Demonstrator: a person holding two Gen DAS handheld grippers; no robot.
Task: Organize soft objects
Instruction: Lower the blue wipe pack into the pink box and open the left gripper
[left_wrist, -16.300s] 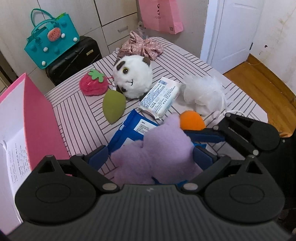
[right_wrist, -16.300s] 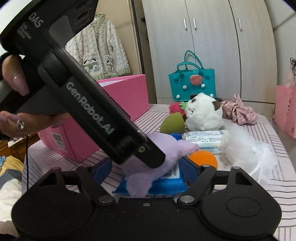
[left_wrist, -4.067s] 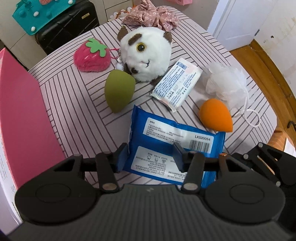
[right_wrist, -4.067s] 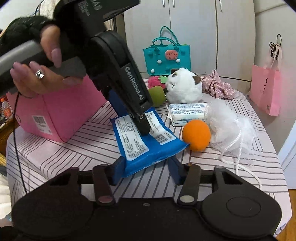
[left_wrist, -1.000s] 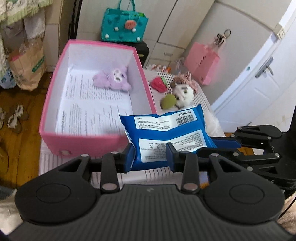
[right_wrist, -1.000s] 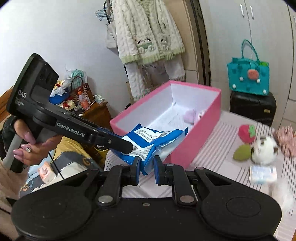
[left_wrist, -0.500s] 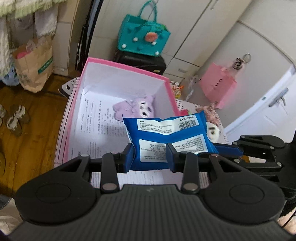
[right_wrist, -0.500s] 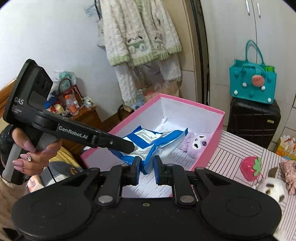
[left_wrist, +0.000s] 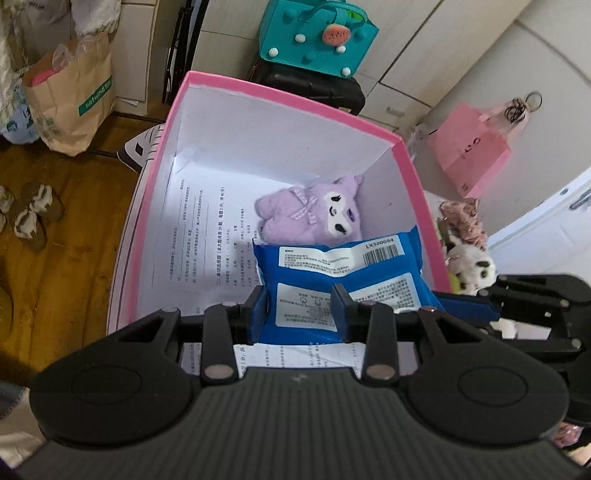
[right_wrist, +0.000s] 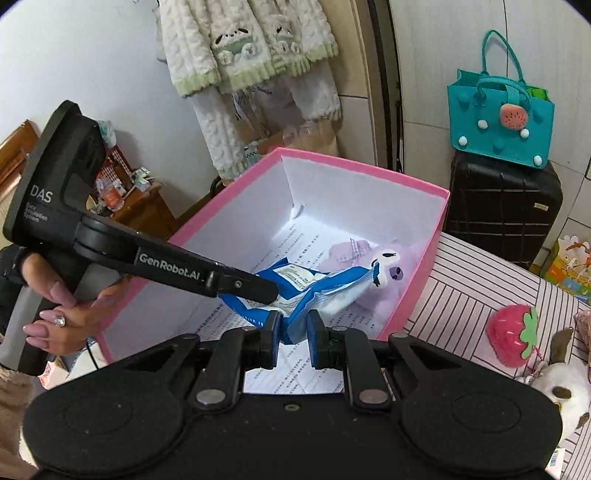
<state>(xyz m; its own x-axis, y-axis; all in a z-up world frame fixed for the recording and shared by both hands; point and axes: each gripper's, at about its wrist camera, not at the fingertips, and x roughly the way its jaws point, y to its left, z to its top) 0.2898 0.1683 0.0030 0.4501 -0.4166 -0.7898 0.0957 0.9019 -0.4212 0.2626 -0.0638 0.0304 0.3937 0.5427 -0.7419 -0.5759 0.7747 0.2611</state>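
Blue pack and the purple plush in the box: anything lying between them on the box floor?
Nothing but the printed paper lining of the pink box. In the left wrist view, the blue pack overlaps the purple plush in the picture.

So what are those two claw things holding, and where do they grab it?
Both grip the blue wipes pack: left gripper at its near edge, right gripper at a side edge.

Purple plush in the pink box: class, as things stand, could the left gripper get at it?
Probably not yet. The left gripper is shut on the blue pack, which hangs between it and the purple plush; the right gripper grips the pack too.
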